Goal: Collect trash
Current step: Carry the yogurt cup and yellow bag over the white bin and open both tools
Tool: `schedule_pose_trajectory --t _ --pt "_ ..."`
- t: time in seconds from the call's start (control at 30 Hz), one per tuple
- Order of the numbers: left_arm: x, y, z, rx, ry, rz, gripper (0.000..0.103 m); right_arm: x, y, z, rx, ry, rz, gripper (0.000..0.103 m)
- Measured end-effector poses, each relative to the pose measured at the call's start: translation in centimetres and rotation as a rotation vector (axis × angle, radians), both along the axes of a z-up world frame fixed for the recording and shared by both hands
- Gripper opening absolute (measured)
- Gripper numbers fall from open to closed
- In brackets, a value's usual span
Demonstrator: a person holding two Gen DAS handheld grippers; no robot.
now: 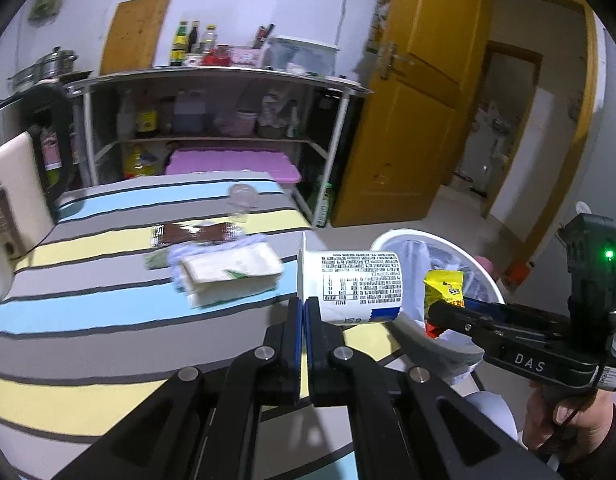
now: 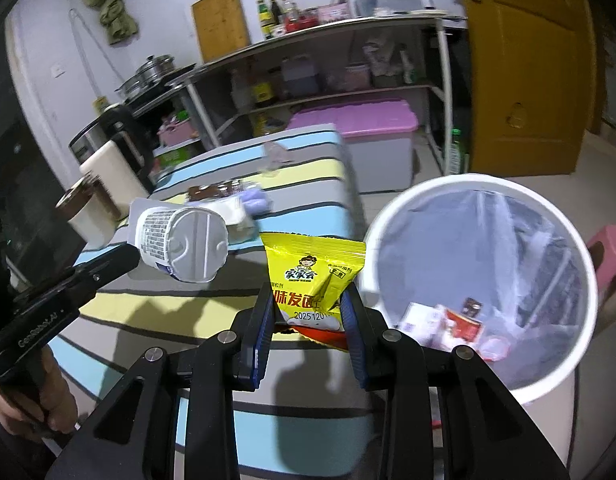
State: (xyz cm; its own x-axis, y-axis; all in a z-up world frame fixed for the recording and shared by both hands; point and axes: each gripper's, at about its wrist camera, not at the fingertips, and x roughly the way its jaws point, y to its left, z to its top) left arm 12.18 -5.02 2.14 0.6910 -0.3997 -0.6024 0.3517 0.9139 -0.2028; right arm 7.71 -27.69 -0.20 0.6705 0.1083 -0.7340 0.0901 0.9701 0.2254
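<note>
At the far left a cream appliance [image 1: 12, 216] is cut off by the frame edge; on the striped tablecloth [image 1: 88, 292] a tissue pack [image 1: 232, 274] and a brown wrapper [image 1: 192, 234] are smeared by blur, and a clear plastic thing [image 1: 242, 196] behind them is hard to make out; the left gripper [image 1: 304, 308], jaws pressed together, pinches the rim of a white yogurt cup [image 1: 360, 284] lying sideways; the right gripper [image 2: 310, 308] clamps a yellow snack packet [image 2: 314, 276], whose lower end is hidden between the pads; the white bin [image 2: 580, 280] holds scraps too blurred to identify
</note>
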Motion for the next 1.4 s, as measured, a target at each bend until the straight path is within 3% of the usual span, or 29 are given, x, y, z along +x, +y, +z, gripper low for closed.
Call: schedule_pose_trajectory --t 0.77,1.4 --pt "2.5 -11.4 -1.3 0.01 0.027 -0.218 0.001 -3.0 -9.2 -0.7 -0.005 0.032 -0.199 0.034" --pt "4.9 -15.8 -3.9 0.024 0.094 -0.296 0.002 -2.9 -12.0 -2.7 0.024 0.081 -0.25 0.038"
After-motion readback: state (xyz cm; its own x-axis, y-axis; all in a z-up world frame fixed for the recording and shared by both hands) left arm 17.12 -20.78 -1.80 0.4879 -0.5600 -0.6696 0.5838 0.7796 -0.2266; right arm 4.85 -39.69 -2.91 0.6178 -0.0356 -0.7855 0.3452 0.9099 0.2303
